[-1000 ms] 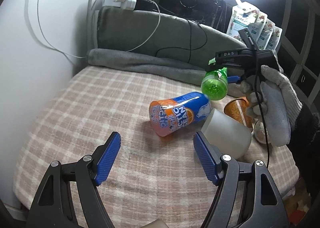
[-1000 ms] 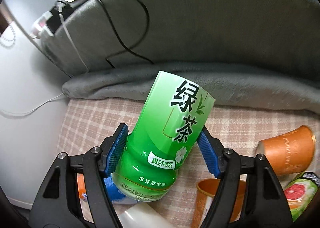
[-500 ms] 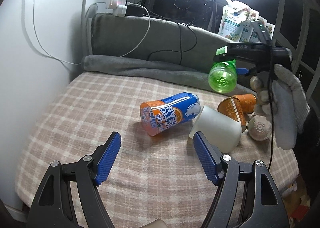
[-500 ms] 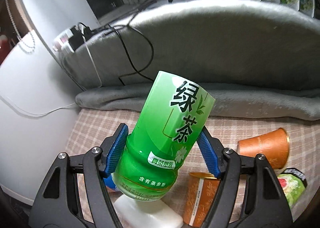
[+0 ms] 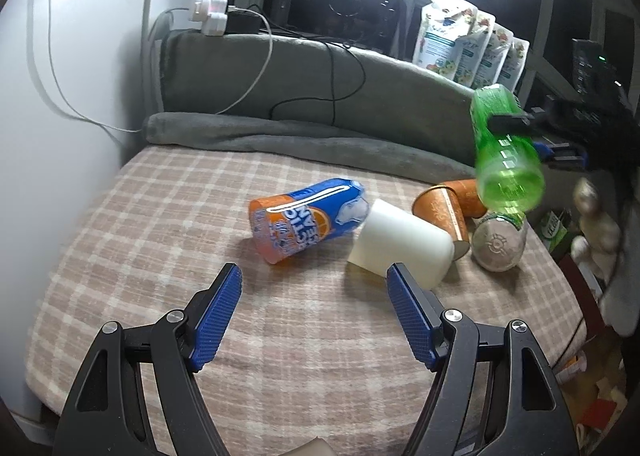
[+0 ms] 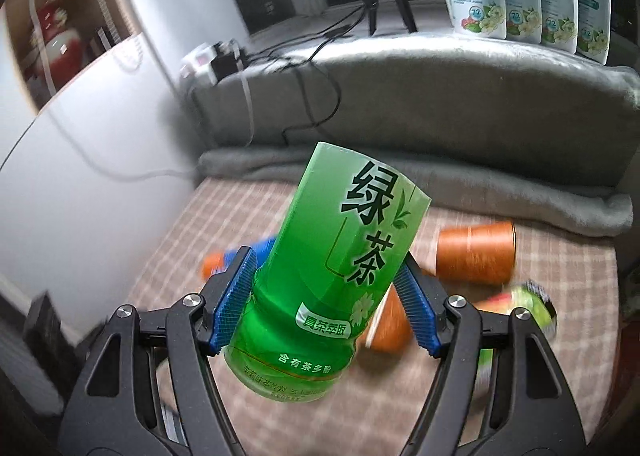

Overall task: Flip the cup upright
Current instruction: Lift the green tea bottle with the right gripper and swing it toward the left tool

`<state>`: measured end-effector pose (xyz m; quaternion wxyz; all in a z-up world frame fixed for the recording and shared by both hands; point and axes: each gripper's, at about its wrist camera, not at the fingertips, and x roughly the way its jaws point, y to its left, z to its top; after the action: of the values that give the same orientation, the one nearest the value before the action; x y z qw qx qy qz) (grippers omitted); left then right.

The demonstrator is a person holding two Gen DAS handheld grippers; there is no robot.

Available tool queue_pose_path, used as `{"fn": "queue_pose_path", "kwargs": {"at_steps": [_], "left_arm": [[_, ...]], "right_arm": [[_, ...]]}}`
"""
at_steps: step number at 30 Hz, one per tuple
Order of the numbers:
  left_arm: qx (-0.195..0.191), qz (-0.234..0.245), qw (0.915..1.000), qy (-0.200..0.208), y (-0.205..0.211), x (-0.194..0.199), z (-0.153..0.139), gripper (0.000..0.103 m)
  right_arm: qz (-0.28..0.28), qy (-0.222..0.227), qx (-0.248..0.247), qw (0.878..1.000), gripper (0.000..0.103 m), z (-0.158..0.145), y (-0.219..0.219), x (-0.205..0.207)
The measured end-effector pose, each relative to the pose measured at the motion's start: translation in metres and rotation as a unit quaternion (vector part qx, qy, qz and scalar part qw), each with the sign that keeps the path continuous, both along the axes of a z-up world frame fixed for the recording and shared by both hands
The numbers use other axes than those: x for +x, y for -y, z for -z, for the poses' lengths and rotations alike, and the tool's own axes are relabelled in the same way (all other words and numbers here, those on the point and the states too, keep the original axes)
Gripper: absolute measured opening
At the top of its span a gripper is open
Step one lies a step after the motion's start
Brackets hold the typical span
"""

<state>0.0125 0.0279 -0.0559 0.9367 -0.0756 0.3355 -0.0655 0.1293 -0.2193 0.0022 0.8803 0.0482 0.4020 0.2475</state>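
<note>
Since a second ago I've raised the green cup [image 6: 336,276] higher over the bed [image 5: 160,215], right gripper [image 6: 328,304] clamped across its lower body, tilted. Left gripper [image 5: 316,312] hangs wide, empty. Thin plastic looks light, slick, crushable; I'd grip mid-body, gently.

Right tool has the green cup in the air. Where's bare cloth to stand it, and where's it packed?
Bare checked cloth runs from the wall side to the blue-orange cup, plus the near strip by the open left tool. Crowded: white cup, orange cups and a bottle bunch under the green cup in the right tool.
</note>
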Motion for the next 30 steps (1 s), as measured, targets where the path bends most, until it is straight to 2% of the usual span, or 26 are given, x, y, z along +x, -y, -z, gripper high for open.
{"fn": "queue_pose_path", "kwargs": {"at_steps": [6,12,17,30], "left_arm": [[0.005,0.018,0.9998,-0.004,0.013,-0.003,0.001,0.074],[0.010,0.032,0.9994,-0.012,0.026,-0.003,0.003,0.074],[0.011,0.045,0.9988,-0.018,0.036,-0.001,0.005,0.074],[-0.045,0.080,0.9927,-0.077,0.044,0.014,0.021,0.074]], "right_arm": [[-0.031,-0.043,-0.017,0.998,0.073,0.026,0.005,-0.035],[-0.050,-0.102,-0.027,0.993,0.073,0.066,0.006,-0.049],[-0.061,-0.125,-0.038,0.990,0.073,0.085,0.004,-0.058],[-0.067,-0.157,-0.034,0.985,0.073,0.112,-0.009,-0.053]]}}
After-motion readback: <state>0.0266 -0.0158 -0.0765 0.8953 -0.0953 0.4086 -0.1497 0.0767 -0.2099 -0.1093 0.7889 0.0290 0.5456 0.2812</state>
